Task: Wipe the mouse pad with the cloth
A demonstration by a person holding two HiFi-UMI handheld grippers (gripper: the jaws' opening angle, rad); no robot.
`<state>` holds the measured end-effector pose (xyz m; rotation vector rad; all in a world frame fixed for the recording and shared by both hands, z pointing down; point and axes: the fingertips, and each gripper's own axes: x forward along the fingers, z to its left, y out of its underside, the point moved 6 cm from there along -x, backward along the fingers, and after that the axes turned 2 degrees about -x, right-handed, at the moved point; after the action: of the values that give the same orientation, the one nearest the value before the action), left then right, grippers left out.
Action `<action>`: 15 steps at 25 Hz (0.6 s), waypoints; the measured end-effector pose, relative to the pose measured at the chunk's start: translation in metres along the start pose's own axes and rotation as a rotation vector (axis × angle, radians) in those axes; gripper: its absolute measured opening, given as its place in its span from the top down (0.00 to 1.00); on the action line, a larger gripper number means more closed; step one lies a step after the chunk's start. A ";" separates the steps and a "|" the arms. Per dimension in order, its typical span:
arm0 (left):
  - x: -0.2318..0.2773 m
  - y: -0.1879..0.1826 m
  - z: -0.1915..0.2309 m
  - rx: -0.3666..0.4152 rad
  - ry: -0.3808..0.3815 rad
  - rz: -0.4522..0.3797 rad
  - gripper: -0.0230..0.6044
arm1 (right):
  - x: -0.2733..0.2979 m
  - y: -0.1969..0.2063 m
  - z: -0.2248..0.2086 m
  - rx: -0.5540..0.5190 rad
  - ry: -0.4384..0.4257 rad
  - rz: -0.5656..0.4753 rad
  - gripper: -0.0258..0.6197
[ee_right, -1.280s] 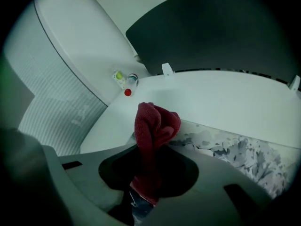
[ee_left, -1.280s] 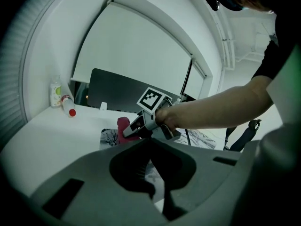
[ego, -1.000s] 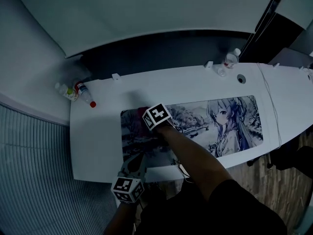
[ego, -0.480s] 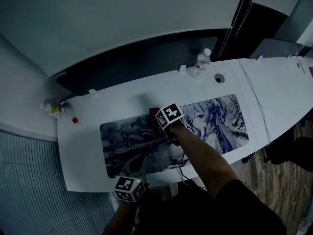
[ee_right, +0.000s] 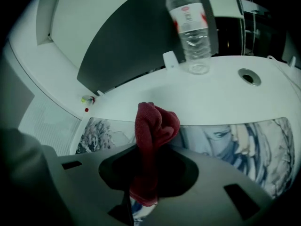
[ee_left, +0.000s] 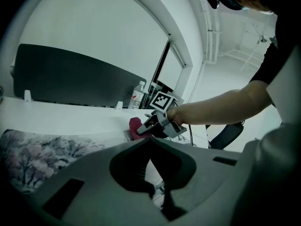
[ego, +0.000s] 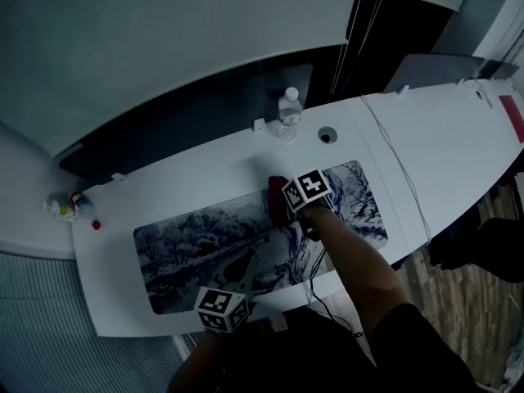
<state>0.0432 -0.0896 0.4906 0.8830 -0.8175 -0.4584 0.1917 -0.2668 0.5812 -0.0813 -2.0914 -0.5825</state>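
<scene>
While the red cloth point(ego: 277, 200) rests at the far edge of the illustrated mouse pad point(ego: 196, 248), a little right of its middle, the wipe should go best with steady downward pressure and long overlapping strokes along the pad, kept clear of the water bottle point(ego: 287, 113) standing behind on the white desk point(ego: 164, 188). The right gripper point(ego: 284, 206) has its jaws clamped on the cloth (a bunched fold pokes out beyond them). The left gripper point(ego: 243, 262) has its jaws closed together on nothing, its tip over the pad's near edge; whether it presses down is unclear.
</scene>
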 end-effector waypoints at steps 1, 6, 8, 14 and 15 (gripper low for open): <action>0.009 -0.001 -0.006 0.007 0.014 0.004 0.95 | -0.008 0.003 -0.014 0.010 0.010 -0.007 0.79; 0.047 -0.008 -0.031 0.039 0.069 0.028 0.95 | -0.052 0.015 -0.084 0.062 0.074 -0.033 0.79; 0.056 -0.012 -0.038 0.050 0.080 0.034 0.95 | -0.070 0.019 -0.110 0.085 0.103 -0.045 0.79; 0.066 -0.021 -0.044 0.063 0.076 0.041 0.95 | -0.105 0.031 -0.161 0.128 0.142 -0.056 0.79; 0.067 -0.022 -0.044 0.063 0.072 0.039 0.95 | -0.106 0.030 -0.163 0.127 0.136 -0.058 0.79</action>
<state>0.1186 -0.1238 0.4856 0.9353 -0.7850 -0.3657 0.3869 -0.2937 0.5810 0.0891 -1.9980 -0.4750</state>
